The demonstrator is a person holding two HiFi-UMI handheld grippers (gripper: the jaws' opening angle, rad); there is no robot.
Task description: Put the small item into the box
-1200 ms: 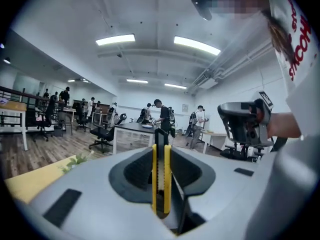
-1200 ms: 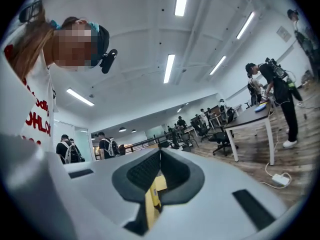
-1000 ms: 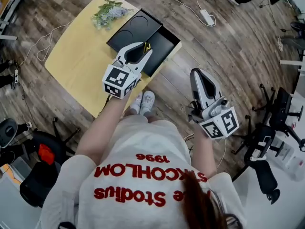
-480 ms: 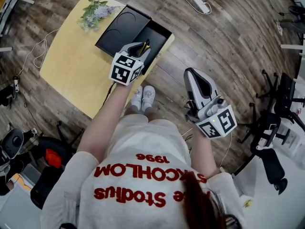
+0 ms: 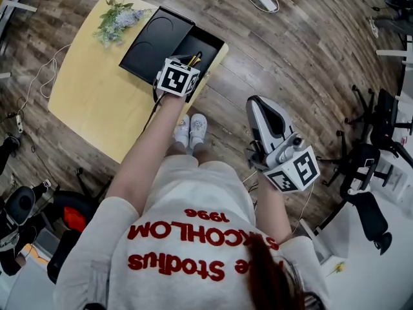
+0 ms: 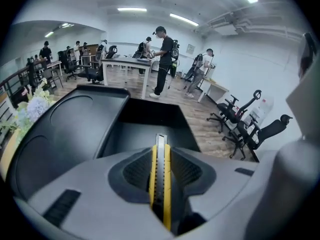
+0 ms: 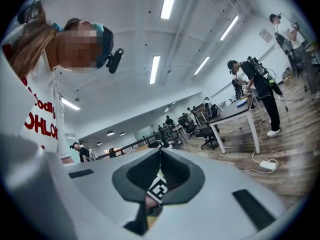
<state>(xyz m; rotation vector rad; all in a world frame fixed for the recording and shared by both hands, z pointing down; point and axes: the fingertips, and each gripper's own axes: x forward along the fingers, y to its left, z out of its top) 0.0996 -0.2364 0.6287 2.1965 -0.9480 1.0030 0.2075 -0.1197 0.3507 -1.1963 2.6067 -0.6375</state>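
Observation:
A yellow utility knife with a grey blade strip stands clamped between the pads of my left gripper, whose jaws have just been opening slightly with the knife still between them. This gripper tilts down over the open black box. The knife's tip hangs above the box's empty inside. The box's lid lies opened to the left. My right gripper is held level off the table's right side, its jaws together on nothing.
The box stands at the near right corner of a yellow table, with a bunch of artificial flowers at the far edge. A power strip and cables lie on the wooden floor. Office chairs stand at the right.
My left gripper has tipped downwards and sunk towards the open box with the knife in it. The right gripper has kept its place.

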